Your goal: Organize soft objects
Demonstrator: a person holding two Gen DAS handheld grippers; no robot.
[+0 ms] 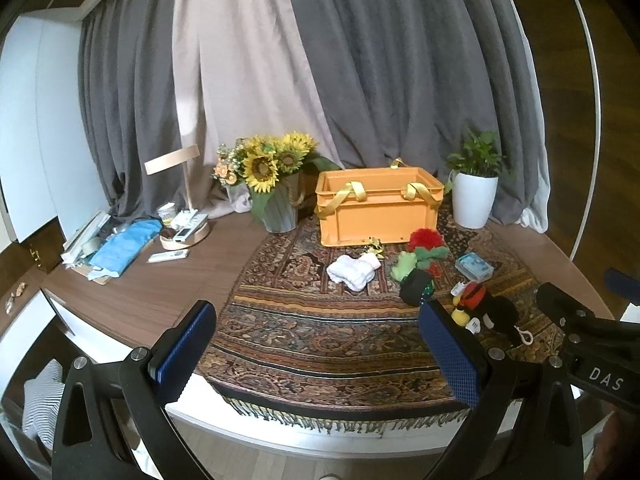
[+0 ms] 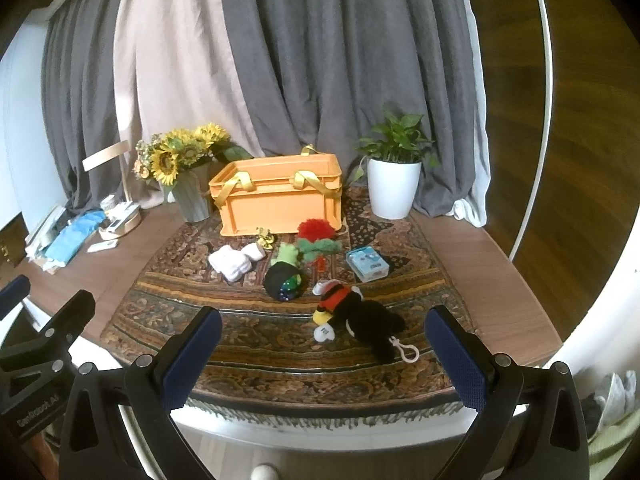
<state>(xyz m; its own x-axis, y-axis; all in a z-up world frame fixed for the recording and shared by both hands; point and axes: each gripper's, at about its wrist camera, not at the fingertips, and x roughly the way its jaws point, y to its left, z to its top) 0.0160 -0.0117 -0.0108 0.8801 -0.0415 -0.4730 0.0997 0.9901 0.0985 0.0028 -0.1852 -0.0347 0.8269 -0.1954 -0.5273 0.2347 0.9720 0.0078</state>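
An orange basket (image 1: 380, 208) (image 2: 280, 204) with yellow handles stands at the back of a patterned rug (image 1: 320, 332) (image 2: 280, 344). In front of it lie a white soft toy (image 1: 354, 272) (image 2: 236, 262), a red and green plush (image 1: 426, 246) (image 2: 318, 238), a green plush (image 1: 404, 264) (image 2: 286, 256), a black roll (image 1: 416, 286) (image 2: 284, 280) and a black plush bird (image 1: 488, 308) (image 2: 360, 316). My left gripper (image 1: 320, 348) and right gripper (image 2: 326, 354) are both open and empty, held at the table's front edge.
A sunflower vase (image 1: 276, 196) (image 2: 192, 196) stands left of the basket, a white potted plant (image 1: 476, 196) (image 2: 394, 188) to its right. A small blue box (image 1: 474, 266) (image 2: 368, 264) lies on the rug. A lamp base, remotes and blue cloth (image 1: 124, 248) clutter the far left.
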